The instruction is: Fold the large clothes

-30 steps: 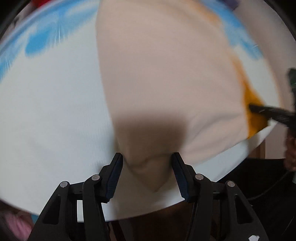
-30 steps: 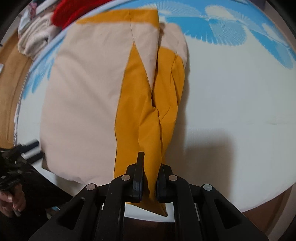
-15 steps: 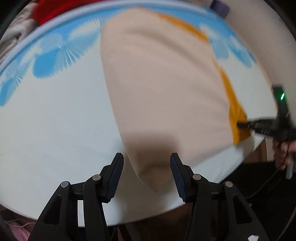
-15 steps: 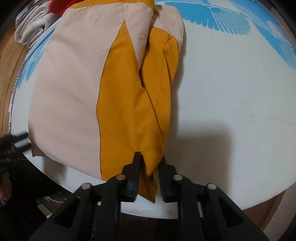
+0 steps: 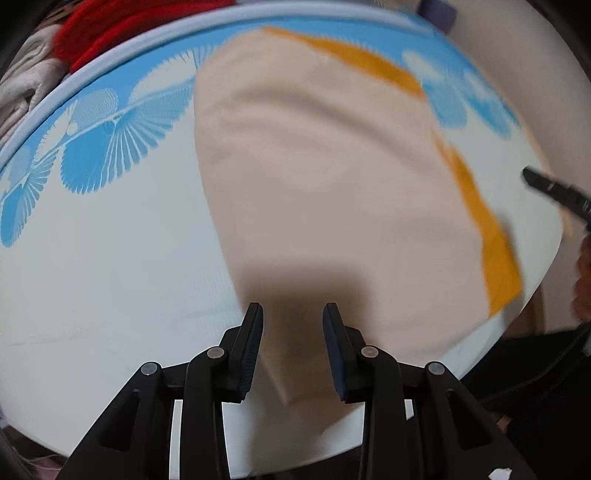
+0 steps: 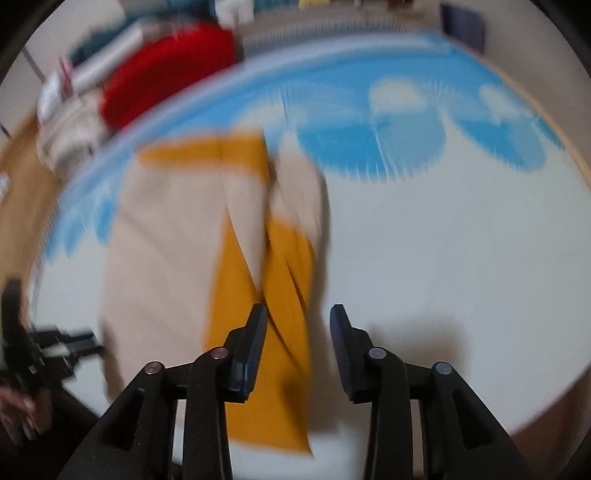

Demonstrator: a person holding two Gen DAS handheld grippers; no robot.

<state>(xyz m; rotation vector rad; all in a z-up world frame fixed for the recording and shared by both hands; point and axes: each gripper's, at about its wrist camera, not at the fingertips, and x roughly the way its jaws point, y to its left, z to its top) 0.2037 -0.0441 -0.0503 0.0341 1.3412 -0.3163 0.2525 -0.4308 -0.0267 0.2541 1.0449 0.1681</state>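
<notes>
A large beige and orange garment [image 5: 325, 192] lies flat on a round white table with a blue fan pattern [image 5: 92, 258]. My left gripper [image 5: 292, 317] is open just above the garment's near beige corner, holding nothing. In the right wrist view the same garment [image 6: 166, 258] shows its orange panel [image 6: 258, 314] running toward me. My right gripper [image 6: 298, 317] is open over the near end of that orange panel, holding nothing. The right gripper also shows at the right edge of the left wrist view [image 5: 554, 190], and the left gripper at the left edge of the right wrist view [image 6: 44, 347].
A red garment [image 6: 166, 74] and pale folded clothes [image 6: 70, 129] lie beyond the table's far left rim. A dark object [image 6: 461, 22] sits at the far right. The table's near edge [image 5: 332, 443] lies just under both grippers. The right wrist view is motion-blurred.
My right gripper has opened and let go of the orange panel, then pulled back and up. My left gripper stayed open and lifted away; the garment now lies flat.
</notes>
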